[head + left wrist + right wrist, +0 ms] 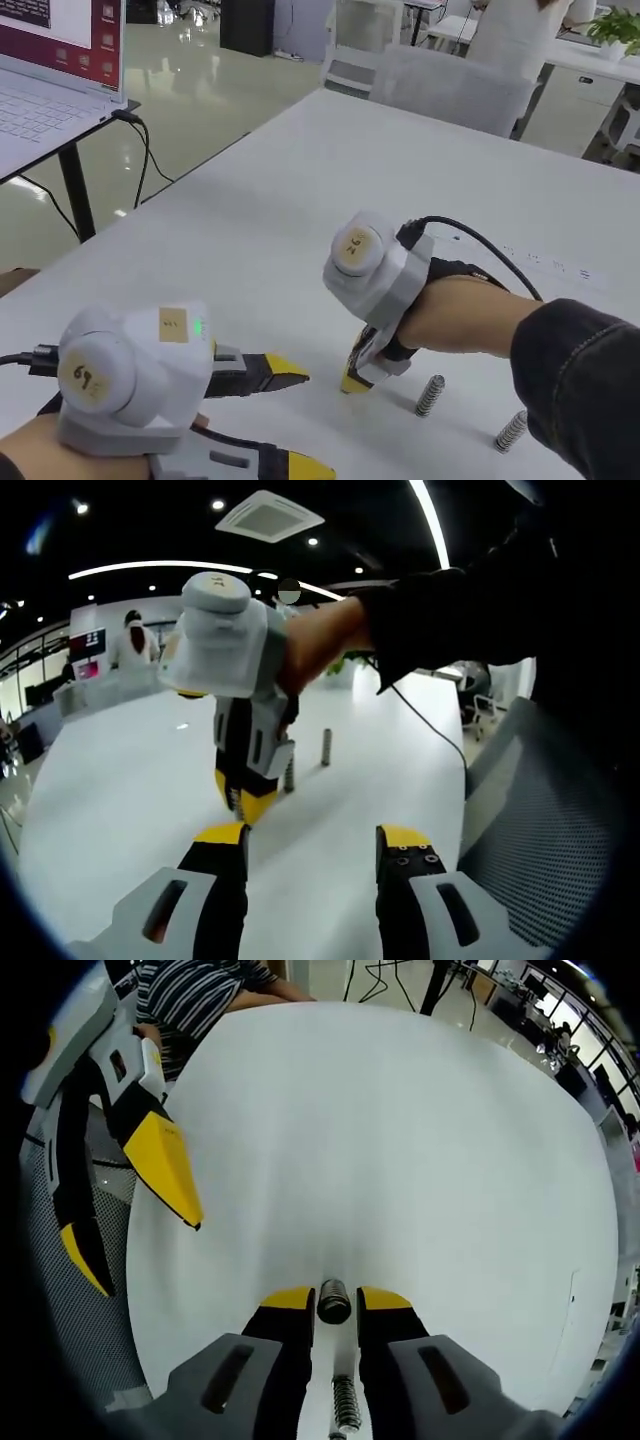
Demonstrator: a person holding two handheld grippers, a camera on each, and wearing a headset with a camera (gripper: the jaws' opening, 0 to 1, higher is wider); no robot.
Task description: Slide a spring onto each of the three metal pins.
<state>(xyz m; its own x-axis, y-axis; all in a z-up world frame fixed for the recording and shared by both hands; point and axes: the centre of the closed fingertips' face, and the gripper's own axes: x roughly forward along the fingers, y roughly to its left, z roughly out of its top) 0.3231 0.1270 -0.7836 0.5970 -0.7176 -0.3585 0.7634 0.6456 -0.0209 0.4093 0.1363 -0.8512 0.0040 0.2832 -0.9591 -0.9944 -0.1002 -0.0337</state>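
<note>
Found the right gripper (352, 383) near the middle of the white table (300, 200), pointed steeply down, tips close to the surface. Saw its jaws drawn narrow on a spring (333, 1302), pinched upright between the yellow tips and met end-on in the right gripper view. Could not judge contact between that spring and the tabletop.

Spotted a second spring (430, 395) just beside the right gripper, standing upright on the table, and a third spring (510, 430) a little farther off on the same side, likewise upright and apart from the second.

Found the left gripper (303, 420) low at the near edge, lying roughly level, aimed across toward the right gripper. Saw its jaws spread wide, with nothing between them. From the left gripper view, looked straight at the right gripper, with the two standing springs just behind it.

Noted a laptop (40, 90) on a stand off the far left corner, a grey chair (450, 85) pushed up to the far side of the table, and a person (510, 30) in white beyond it. Noted a black cable (480, 240) running off the right gripper.
</note>
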